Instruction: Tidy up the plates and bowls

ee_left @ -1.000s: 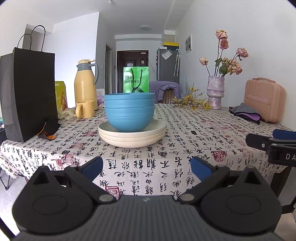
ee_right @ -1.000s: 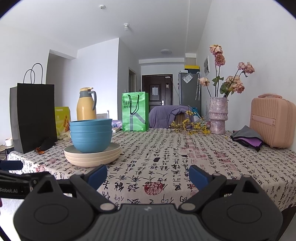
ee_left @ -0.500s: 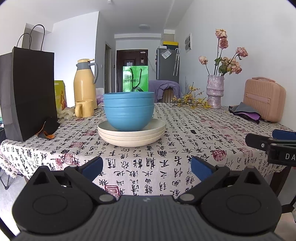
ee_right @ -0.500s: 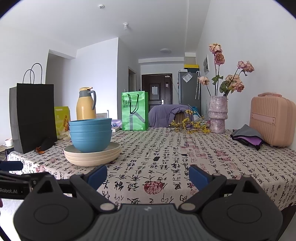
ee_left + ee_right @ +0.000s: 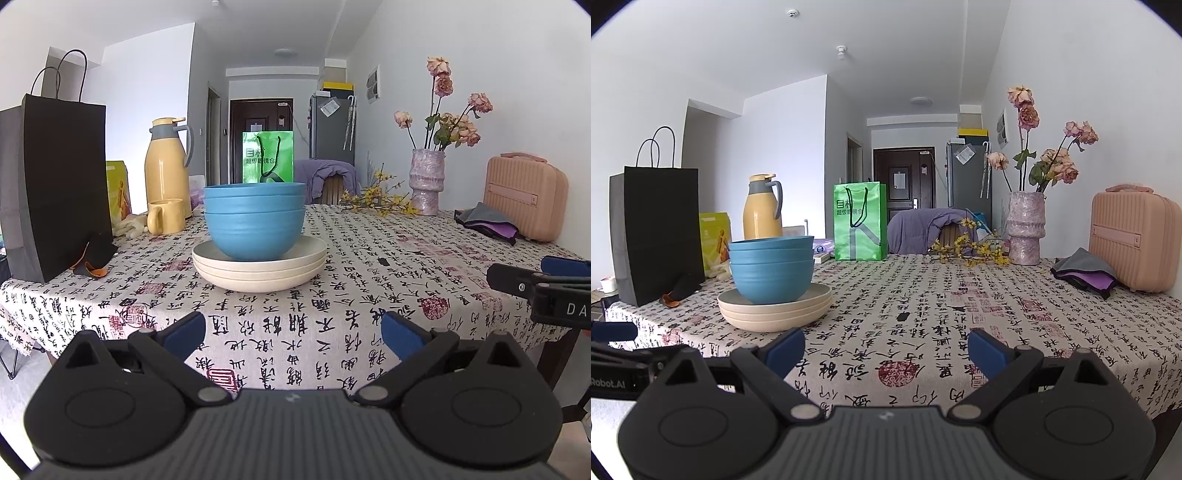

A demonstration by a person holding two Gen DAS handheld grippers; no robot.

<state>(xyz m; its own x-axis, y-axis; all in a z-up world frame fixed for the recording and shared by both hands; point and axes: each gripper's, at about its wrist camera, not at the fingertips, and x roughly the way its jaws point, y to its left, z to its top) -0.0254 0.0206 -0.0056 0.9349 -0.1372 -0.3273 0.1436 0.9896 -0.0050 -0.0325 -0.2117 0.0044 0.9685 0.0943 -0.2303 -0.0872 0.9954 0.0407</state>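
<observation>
Three nested blue bowls (image 5: 255, 225) sit on a stack of three cream plates (image 5: 258, 267) on the calligraphy-print tablecloth (image 5: 332, 295). The same bowls (image 5: 772, 269) and plates (image 5: 775, 310) show at left in the right wrist view. My left gripper (image 5: 293, 332) is open and empty, at the table's front edge, facing the stack. My right gripper (image 5: 886, 349) is open and empty, to the right of the stack and short of it. The right gripper also shows at the right edge of the left wrist view (image 5: 543, 280).
A black paper bag (image 5: 51, 184), yellow thermos (image 5: 166, 173) and yellow mug (image 5: 166, 216) stand left of the stack. A green bag (image 5: 860, 221), flower vase (image 5: 1025, 229), pink case (image 5: 1134, 236) and folded cloth (image 5: 1084, 273) stand at the back and right.
Both grippers stay open and nearly still. The left wrist view has shifted very slightly; the stack sits a touch lower and nearer in it.
</observation>
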